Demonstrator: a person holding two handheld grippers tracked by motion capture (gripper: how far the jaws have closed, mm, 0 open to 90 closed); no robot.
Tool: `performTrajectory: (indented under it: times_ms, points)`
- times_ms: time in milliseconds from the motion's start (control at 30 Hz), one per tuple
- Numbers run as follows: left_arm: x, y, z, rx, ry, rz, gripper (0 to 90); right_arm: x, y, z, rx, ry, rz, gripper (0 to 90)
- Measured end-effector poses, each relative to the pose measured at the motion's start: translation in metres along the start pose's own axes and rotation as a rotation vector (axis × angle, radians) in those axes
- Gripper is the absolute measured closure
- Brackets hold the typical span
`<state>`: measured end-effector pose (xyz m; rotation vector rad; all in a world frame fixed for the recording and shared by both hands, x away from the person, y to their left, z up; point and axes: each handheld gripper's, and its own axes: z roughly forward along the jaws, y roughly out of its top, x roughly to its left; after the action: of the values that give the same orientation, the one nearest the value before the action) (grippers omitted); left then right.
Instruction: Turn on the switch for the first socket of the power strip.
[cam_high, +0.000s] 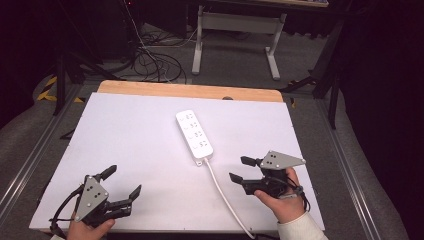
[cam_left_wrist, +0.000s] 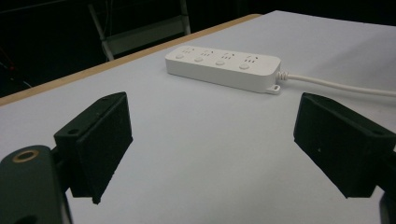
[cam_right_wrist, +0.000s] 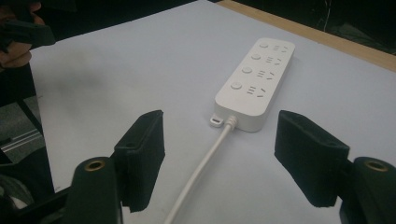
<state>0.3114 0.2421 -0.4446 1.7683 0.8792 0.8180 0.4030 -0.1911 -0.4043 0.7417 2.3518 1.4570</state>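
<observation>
The table (cam_high: 125, 150) has a plain white top, with a strip of bare wood along its far edge. A white power strip (cam_high: 194, 135) lies flat near the middle. Its white cable (cam_high: 225, 197) trails across the top to the near edge.

White four-socket power strip (cam_high: 194, 135) lies flat mid-table, sockets up, untouched; white cord (cam_high: 225, 199) trails toward near edge.

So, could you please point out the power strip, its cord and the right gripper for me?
power strip (cam_high: 194, 134), high view, middle of its top face.
cord (cam_high: 223, 193), high view, midway along the white run.
right gripper (cam_high: 240, 169), high view, midway between its fingertips.
</observation>
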Motion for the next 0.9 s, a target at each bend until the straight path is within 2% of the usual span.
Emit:
performTrajectory:
  times_ms: [633,833,867,900]
  points:
    - [0.000,0.000,0.000,-0.002,0.004,0.002,12.3,0.001,0.028,0.016,-0.001,0.016,-0.039,33.7]
    - [-0.001,0.000,0.000,0.002,0.003,0.002,12.3,0.001,0.032,0.018,0.010,0.013,-0.050,41.3]
    - [-0.001,0.000,0.000,0.001,0.003,0.002,12.3,0.000,0.033,0.019,0.015,0.015,-0.053,45.0]
    - [-0.001,0.000,0.000,0.002,0.004,0.002,12.3,0.000,0.036,0.019,0.018,0.023,-0.051,55.2]
